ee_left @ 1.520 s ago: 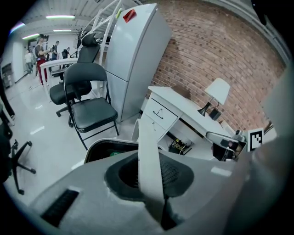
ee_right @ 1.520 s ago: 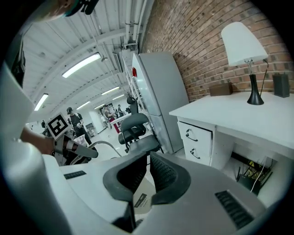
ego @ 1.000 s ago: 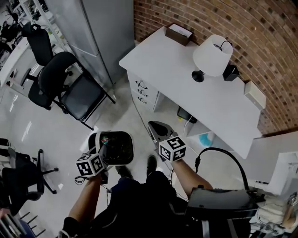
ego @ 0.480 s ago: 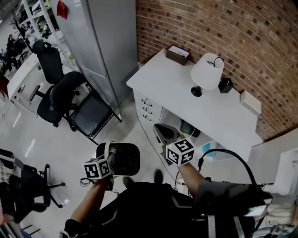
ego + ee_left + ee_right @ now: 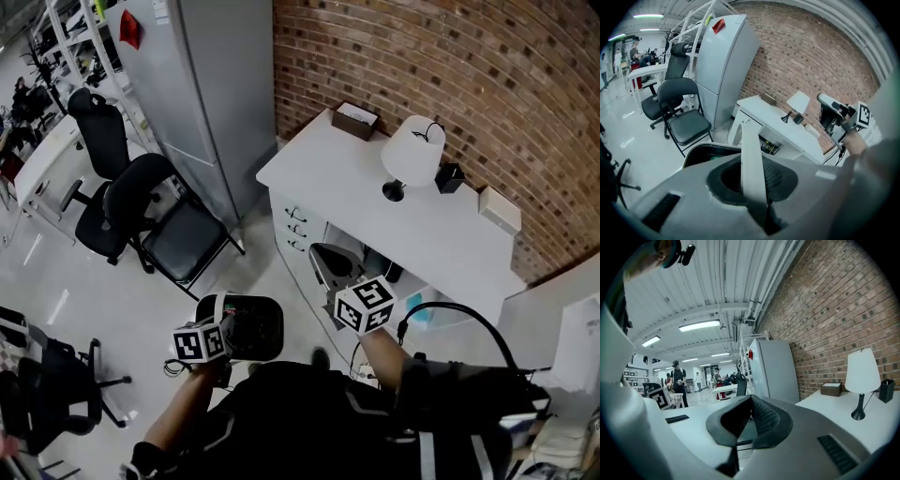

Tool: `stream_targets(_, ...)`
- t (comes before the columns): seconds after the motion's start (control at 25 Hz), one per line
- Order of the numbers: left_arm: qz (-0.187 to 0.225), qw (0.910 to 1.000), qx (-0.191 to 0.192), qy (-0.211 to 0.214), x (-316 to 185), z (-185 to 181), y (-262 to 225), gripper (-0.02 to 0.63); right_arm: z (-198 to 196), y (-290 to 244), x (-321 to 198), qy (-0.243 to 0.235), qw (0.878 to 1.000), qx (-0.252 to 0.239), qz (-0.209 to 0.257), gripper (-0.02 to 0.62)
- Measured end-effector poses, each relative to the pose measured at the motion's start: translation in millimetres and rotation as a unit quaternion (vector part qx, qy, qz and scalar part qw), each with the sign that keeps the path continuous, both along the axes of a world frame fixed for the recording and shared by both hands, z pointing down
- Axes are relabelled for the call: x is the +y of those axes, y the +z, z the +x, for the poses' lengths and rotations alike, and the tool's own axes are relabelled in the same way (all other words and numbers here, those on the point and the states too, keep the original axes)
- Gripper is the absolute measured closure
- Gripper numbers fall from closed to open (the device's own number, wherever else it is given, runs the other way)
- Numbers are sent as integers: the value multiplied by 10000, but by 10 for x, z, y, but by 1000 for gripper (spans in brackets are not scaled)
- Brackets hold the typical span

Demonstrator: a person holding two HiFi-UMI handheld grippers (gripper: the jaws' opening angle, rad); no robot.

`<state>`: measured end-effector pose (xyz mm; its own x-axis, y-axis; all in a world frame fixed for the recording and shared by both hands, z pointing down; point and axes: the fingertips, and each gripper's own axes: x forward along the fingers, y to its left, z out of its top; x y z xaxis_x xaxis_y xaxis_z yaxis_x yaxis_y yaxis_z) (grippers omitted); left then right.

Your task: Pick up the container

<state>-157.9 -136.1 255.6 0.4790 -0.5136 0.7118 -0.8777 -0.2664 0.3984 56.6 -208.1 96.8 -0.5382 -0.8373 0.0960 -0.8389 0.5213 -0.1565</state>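
The container (image 5: 251, 325) is a black bin with a white rim, and it hangs off the floor at my lower left in the head view. My left gripper (image 5: 218, 321) is shut on its white rim (image 5: 751, 157), which runs as a pale strip between the jaws; the dark inside of the container (image 5: 705, 152) shows beyond. My right gripper (image 5: 327, 265) is shut and holds nothing. It is raised beside the desk and points almost level. In the right gripper view its pads (image 5: 757, 414) meet with nothing between them.
A white desk (image 5: 356, 192) against the brick wall carries a lamp (image 5: 411, 155), a small box (image 5: 354, 117) and a black holder (image 5: 449, 177). A grey cabinet (image 5: 220, 84) and black chairs (image 5: 155, 202) stand to the left. A black cable (image 5: 459, 314) arcs at the right.
The head view has pulled back from the floor. Both grippers have risen, the right more than the left, and the container has come up with the left gripper.
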Motion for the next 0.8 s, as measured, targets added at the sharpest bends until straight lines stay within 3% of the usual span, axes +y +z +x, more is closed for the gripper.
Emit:
stream_targets(0.4, 139, 9999, 33, -68, -60, -34, -61, 555, 0, -188, 10, 86, 9991, 166, 393, 588)
stream_targets(0.8, 109, 9998, 110, -122, -73, 22, -81, 555, 54, -147, 37, 117, 9992, 145, 356, 588)
